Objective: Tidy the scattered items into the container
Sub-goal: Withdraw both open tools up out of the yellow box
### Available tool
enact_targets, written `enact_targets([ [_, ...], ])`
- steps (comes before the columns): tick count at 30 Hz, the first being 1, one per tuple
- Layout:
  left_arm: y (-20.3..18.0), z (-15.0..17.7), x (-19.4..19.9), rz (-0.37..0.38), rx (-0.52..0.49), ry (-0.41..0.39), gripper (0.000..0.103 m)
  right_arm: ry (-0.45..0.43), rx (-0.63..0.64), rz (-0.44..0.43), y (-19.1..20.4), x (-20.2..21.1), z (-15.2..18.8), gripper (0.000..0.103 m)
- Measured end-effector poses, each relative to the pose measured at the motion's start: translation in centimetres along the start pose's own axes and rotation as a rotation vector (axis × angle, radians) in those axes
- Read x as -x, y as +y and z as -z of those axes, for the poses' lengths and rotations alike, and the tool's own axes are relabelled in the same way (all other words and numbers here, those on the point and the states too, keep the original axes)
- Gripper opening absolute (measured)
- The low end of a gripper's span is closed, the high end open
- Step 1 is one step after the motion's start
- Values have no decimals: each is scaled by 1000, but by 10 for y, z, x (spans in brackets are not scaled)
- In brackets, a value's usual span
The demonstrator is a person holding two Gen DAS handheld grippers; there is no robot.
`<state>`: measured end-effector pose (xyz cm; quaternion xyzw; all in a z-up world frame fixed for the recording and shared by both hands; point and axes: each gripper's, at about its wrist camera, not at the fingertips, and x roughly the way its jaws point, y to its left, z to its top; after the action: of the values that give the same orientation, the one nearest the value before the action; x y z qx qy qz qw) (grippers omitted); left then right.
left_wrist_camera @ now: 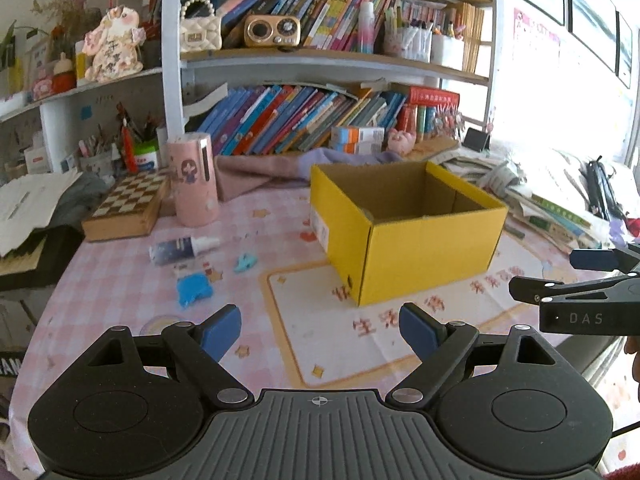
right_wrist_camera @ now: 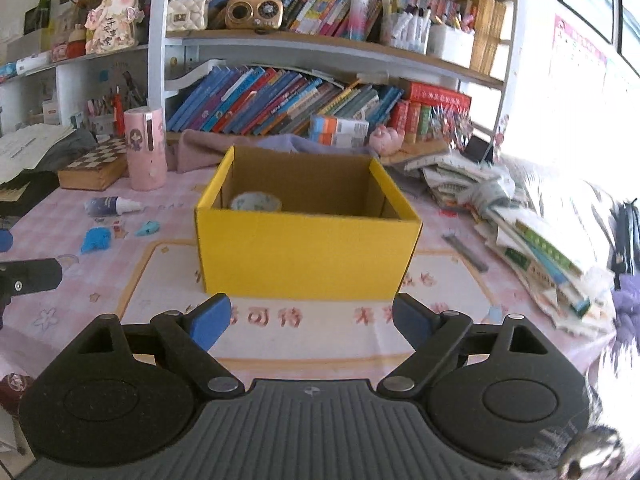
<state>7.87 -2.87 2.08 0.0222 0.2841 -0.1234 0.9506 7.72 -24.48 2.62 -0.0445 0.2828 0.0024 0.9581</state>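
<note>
An open yellow cardboard box [left_wrist_camera: 416,256] [right_wrist_camera: 304,252] stands on the pink checked tablecloth. A round patterned item [right_wrist_camera: 256,202] lies inside it at the back left. Left of the box lie a small dark bottle with a white cap [left_wrist_camera: 182,249] [right_wrist_camera: 110,205], a blue foam piece [left_wrist_camera: 194,289] [right_wrist_camera: 95,239] and a small teal clip [left_wrist_camera: 245,262] [right_wrist_camera: 147,228]. My left gripper [left_wrist_camera: 320,330] is open and empty, in front of the box's left corner. My right gripper [right_wrist_camera: 311,322] is open and empty, just before the box's front wall; it also shows in the left wrist view [left_wrist_camera: 560,276].
A pink cylinder [left_wrist_camera: 194,180] and a chessboard box [left_wrist_camera: 128,206] stand at the back left. A pile of books and papers [right_wrist_camera: 532,240] fills the right side. A grey strip [right_wrist_camera: 466,252] lies right of the box. Bookshelves [left_wrist_camera: 320,60] rise behind.
</note>
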Motion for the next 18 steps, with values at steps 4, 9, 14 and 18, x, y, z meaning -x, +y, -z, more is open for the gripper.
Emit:
enact_targets([
  [4, 8, 12, 2, -6, 19, 42, 89, 42, -38, -13, 8, 3, 11, 88],
  [9, 20, 24, 3, -21, 52, 86, 89, 89, -72, -31, 18, 2, 20, 88],
  [14, 28, 32, 6, -34, 76, 108, 89, 119, -72, -51, 29, -1, 25, 88],
  [18, 31, 35, 11, -47, 83, 104, 89, 141, -36, -85, 43, -2, 29, 88],
])
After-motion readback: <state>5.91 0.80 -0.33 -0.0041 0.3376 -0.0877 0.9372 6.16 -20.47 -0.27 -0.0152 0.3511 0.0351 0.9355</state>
